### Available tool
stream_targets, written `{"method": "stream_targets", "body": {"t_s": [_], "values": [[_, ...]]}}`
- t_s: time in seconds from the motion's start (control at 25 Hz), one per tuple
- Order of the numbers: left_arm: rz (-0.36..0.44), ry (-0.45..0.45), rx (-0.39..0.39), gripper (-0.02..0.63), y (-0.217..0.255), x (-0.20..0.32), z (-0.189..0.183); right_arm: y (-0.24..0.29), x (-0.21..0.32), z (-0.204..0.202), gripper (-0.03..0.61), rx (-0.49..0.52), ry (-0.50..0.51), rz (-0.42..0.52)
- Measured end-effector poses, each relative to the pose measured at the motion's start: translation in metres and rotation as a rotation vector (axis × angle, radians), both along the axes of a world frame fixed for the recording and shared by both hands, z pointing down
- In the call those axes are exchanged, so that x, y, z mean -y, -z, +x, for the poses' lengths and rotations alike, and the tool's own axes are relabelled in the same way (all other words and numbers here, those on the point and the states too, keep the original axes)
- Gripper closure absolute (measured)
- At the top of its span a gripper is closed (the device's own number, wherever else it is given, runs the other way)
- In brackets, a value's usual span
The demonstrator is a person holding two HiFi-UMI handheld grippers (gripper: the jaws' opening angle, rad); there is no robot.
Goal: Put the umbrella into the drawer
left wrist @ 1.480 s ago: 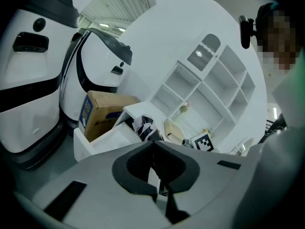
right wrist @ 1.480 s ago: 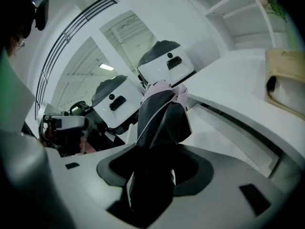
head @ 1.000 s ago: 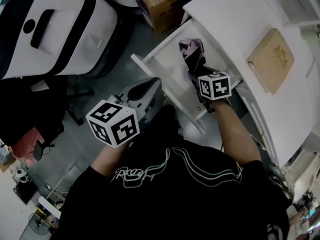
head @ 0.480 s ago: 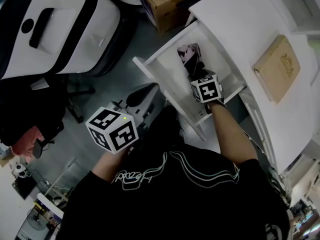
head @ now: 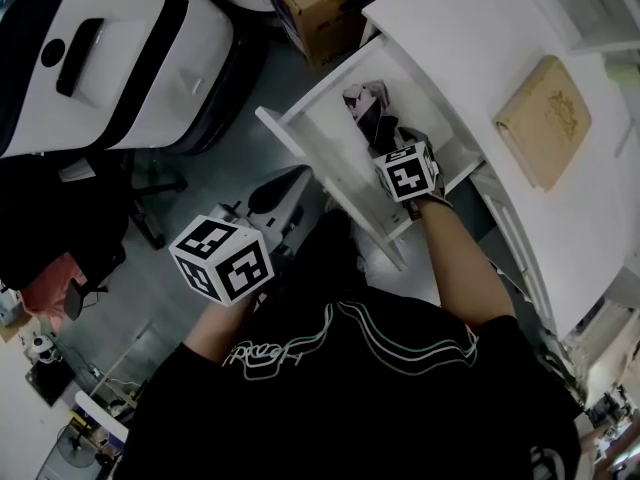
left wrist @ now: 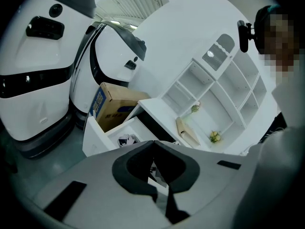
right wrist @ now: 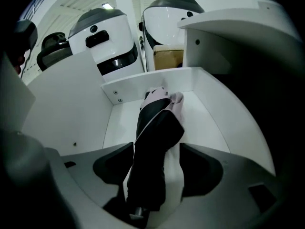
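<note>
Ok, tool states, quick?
Left tool: shut, empty.
Right tool: open, jaws just opened wider; umbrella between them, in the drawer.

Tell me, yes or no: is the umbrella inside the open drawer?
Yes, the folded umbrella lies inside the white drawer, between its side walls.

Right gripper (head: 383, 136) at 2 o'clock, arm extended, jaws just opened wide (umbrella (right wrist: 157, 128) loose between them); left gripper (left wrist: 153, 146) at 9 o'clock, jaws together.

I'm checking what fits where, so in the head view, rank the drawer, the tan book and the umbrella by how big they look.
Largest to smallest:
1. drawer
2. tan book
3. umbrella, only partly visible, so its rank is less certain.
</note>
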State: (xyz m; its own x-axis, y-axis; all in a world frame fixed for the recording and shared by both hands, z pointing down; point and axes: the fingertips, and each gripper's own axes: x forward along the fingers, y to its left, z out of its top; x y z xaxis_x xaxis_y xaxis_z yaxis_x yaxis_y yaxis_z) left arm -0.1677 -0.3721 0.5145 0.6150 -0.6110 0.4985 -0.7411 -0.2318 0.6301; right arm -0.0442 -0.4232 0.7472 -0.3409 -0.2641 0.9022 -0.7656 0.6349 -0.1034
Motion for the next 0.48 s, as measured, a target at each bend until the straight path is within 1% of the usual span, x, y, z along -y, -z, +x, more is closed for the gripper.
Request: {"method": "stream_targets", "body": {"t_s": [0.08,0.2,0.32,0.48], "values": [[0.011,-0.005,-0.001,0.593,0.005,-0.006,0.005,0.015,-0.001,0.004,0.307,0.02,-0.009,0.022],[0.039,-0.01,-0.005,0.594,0.015,-0.015,0.013,0.045,-0.004,0.005,0.308,0.095,-0.016,0.068],[0.055,-0.011,-0.011,0.594,0.029,-0.035,0.024,0.085,-0.024,0.009,0.308,0.162,0.009,0.104],[0.098,-0.027,-0.018,0.594,0.051,-0.061,0.043,0.147,-0.048,0.023,0.31,0.285,-0.023,0.166]]}}
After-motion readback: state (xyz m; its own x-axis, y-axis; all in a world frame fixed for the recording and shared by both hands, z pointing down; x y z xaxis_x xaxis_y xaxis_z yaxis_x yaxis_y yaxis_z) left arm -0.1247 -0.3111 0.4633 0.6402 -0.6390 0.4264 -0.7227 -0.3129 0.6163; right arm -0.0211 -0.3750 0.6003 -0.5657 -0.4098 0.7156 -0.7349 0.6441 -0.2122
